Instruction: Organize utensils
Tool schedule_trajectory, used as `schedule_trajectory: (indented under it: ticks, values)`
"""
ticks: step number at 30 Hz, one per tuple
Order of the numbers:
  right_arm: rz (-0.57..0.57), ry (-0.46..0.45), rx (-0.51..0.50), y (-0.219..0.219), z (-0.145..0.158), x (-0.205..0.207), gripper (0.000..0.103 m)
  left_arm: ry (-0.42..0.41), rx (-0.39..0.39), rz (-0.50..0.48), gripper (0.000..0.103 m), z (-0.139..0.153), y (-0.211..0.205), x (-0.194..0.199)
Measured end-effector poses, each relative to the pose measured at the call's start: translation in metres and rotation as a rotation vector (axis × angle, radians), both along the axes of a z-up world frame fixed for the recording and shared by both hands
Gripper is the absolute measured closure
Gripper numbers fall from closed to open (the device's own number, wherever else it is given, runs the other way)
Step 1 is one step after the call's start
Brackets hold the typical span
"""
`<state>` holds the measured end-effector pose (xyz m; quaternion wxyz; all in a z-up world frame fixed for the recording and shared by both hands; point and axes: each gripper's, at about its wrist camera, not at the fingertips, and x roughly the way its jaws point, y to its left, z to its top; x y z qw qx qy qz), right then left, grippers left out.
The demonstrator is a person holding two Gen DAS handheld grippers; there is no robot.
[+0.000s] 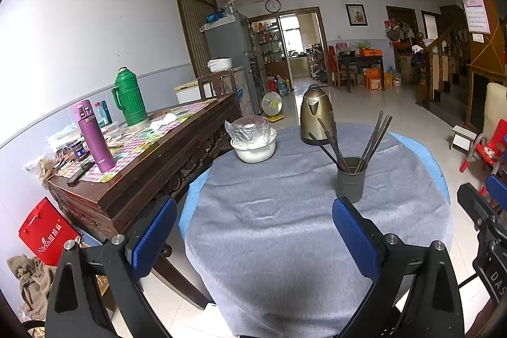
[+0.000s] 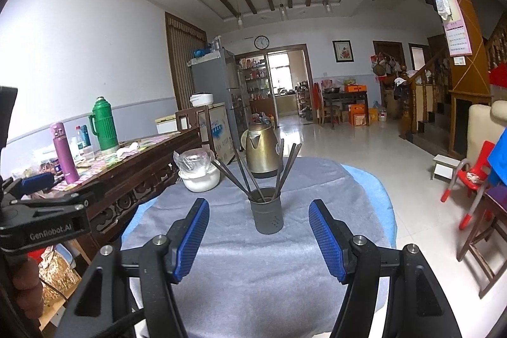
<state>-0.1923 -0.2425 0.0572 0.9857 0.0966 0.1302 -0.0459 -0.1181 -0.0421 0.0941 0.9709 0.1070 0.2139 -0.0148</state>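
**Mia:** Where are the chopsticks [image 2: 253, 176]?

**Ben:** They stand in the grey cup [image 2: 265, 215] on the round table [image 2: 221, 268]. The cup sits on the grey cloth, near the middle. The sticks lean out two ways, like a fan.

**Mia:** Are the grabbers holding anything?

**Ben:** No. The right gripper [image 2: 258, 243] has its blue fingers spread wide, with nothing between them. The cup is in front of it, not touched. The left gripper [image 1: 253, 239] is spread wide too, and holds nothing. The cup is ahead of it, off to its right.

**Mia:** What could go wrong?

**Ben:** I think the cup could tip over. The sticks are long and lean out over the rim, so a bump on one stick could push the cup down. Then the sticks could roll off the table. Also, the gold kettle [image 2: 261, 152] stands just behind the cup. A long reach could knock it. The two grabbers are near each other, so they could bang together.

**Mia:** How many things are there?

**Ben:** One cup. One kettle. One white bowl [image 2: 199, 178] with a clear plastic bag in it. Two grabbers. The sticks are thin and cross over, so I count about seven, but I am not sure.
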Motion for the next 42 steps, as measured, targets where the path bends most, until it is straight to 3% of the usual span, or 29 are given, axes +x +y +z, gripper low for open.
schedule_trajectory:
  ticks: [12,29,42]
  values:
    - [-0.015,0.029,0.023,0.014,-0.009,0.008,0.033,0.032,0.008,0.026,0.005,-0.015,0.029,-0.001]
    - [-0.036,0.063,-0.056,0.059,-0.009,0.020,0.033,0.042,-0.061,0.069,0.005,-0.026,0.078,0.004]
    - [-0.041,0.059,-0.072,0.065,-0.007,0.018,0.033,0.032,-0.055,0.065,0.005,-0.025,0.079,0.003]
